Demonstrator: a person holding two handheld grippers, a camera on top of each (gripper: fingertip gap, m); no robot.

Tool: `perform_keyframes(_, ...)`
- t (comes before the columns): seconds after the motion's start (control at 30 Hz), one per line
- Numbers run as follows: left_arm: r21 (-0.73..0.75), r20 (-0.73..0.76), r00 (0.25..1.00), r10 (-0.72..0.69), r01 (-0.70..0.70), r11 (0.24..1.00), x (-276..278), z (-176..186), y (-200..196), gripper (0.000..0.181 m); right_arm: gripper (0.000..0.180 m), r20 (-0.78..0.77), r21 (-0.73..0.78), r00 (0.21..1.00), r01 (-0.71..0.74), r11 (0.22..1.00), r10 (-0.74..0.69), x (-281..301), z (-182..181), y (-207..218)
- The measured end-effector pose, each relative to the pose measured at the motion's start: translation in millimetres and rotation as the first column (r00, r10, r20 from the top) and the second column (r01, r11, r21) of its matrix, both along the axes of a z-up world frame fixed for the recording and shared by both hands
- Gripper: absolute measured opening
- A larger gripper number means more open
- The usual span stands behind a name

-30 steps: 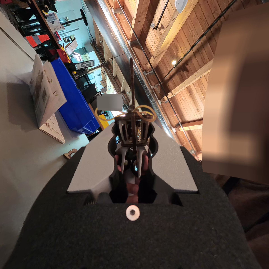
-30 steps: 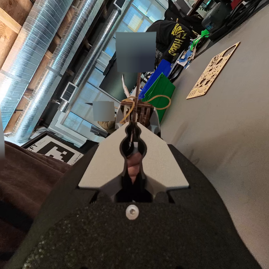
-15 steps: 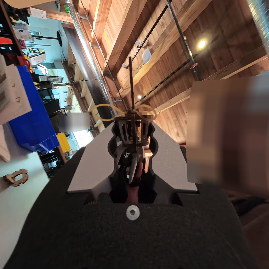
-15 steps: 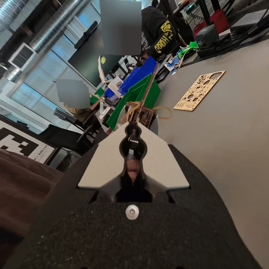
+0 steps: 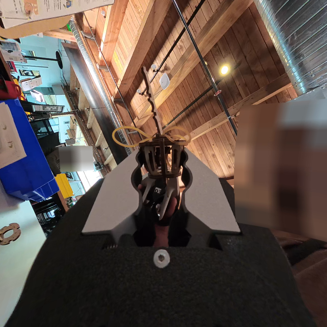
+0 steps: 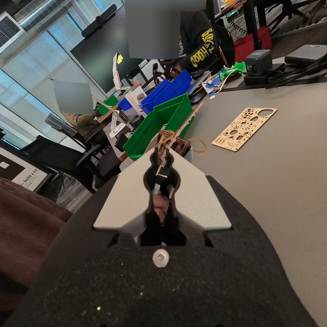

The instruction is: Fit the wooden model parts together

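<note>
My left gripper (image 5: 161, 155) is shut on a small wooden model body (image 5: 161, 160), a dark cage of curved ribs, held up in the air. A yellow rubber band (image 5: 123, 137) loops out on both sides of its top. A thin notched wooden strip (image 5: 152, 102) stands up out of the model. My right gripper (image 6: 163, 152) is shut on the lower end of that strip (image 6: 185, 123), right against the model body (image 6: 178, 143). The band also shows in the right wrist view (image 6: 200, 146). The right gripper's fingers (image 5: 169, 192) show through the left gripper's gap, below the model.
A grey table (image 6: 265, 203) lies to the right with a cut-out wooden sheet (image 6: 244, 129) on it. A green bin (image 6: 159, 127) and blue bins (image 6: 168, 92) stand behind the model. A loose wooden ring piece (image 5: 8, 233) and a blue bin (image 5: 26, 159) are at left. People sit at desks beyond.
Both grippers have swung together with the model. The strip has turned, and its notched flat side now shows in the left wrist view. The right wrist view has tipped down towards the table.
</note>
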State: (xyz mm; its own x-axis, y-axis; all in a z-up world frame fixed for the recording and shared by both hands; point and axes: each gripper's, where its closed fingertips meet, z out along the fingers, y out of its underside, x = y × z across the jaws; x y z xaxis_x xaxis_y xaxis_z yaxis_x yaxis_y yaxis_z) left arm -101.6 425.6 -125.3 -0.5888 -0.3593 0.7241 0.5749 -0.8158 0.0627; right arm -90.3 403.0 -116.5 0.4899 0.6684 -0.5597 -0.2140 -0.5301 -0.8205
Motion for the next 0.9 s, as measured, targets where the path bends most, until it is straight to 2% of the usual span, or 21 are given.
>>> perform_keyframes(0.03,0.002,-0.008,1.000,0.004,-0.004,1.000,-1.3,-0.6,0.5,0.039,0.007,0.009,0.012,1.000,0.004,1.000,-0.004,1.4,0.9,0.8)
perform_keyframes(0.23,0.055,-0.119,0.993,0.027,-0.020,0.998,2.8,-3.1,-0.3,0.039,0.008,0.106,0.094,0.994,-0.005,0.996,-0.005,25.0,17.1,22.4)
perform_keyframes(0.3,0.106,-0.186,0.982,0.034,-0.014,0.994,8.6,-2.2,-4.4,0.039,0.009,0.126,0.086,0.991,-0.049,0.995,0.038,33.3,27.1,35.9)
perform_keyframes(0.4,0.164,-0.266,0.963,0.037,0.007,0.986,16.6,-1.7,-10.0,0.038,0.013,0.201,-0.102,0.943,-0.250,0.963,0.266,28.8,9.5,41.8)
perform_keyframes(0.5,0.179,-0.316,0.948,0.047,0.011,0.984,20.6,-5.3,-9.7,0.038,0.026,0.105,-0.276,0.886,-0.410,0.870,0.451,21.2,6.0,34.1)
perform_keyframes(0.7,0.221,-0.425,0.900,0.096,0.000,0.975,26.5,-13.1,-9.9,0.039,0.029,0.194,-0.402,0.828,-0.422,0.813,0.526,25.5,-14.7,46.6)
perform_keyframes(0.9,0.257,-0.512,0.848,0.136,0.000,0.966,32.8,-20.7,-9.9,0.039,0.027,0.176,-0.482,0.751,-0.497,0.721,0.636,9.4,-20.4,38.2)
